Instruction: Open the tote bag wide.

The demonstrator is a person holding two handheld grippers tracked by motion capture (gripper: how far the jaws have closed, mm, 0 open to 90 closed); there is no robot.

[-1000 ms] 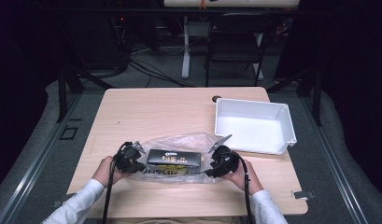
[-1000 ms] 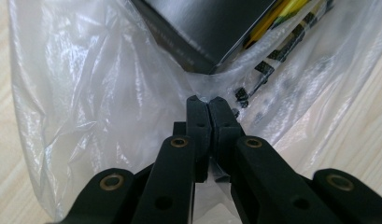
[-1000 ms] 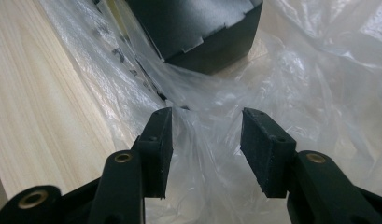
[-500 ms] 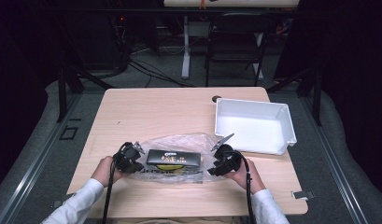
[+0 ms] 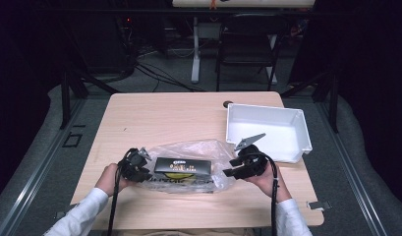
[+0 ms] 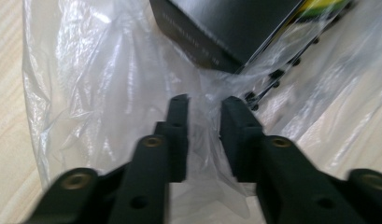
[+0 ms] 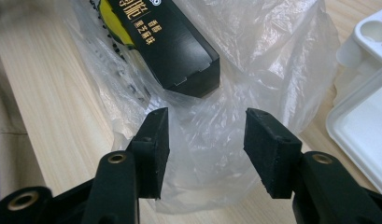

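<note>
Black rectangular carton [image 5: 183, 167] lies inside crumpled clear plastic bag [image 5: 208, 152] on worktop [image 5: 159, 118]. Left tongs [image 6: 205, 109] have just been opening, film between unpressed; right tongs [image 7: 207, 126] likewise, parted, empty. Judged step: regrasping; next, pinch bag mouth.

Crinkly clear plastic bag [image 5: 208, 157], matt black cardboard box [image 5: 183, 167], pale wood-grain table [image 5: 164, 118].

High view: looking forward and down over the plastic bag [image 5: 188, 164] from above; left and right gripper views: close at opposite bag ends, both sharing the black box [image 7: 167, 42].
</note>
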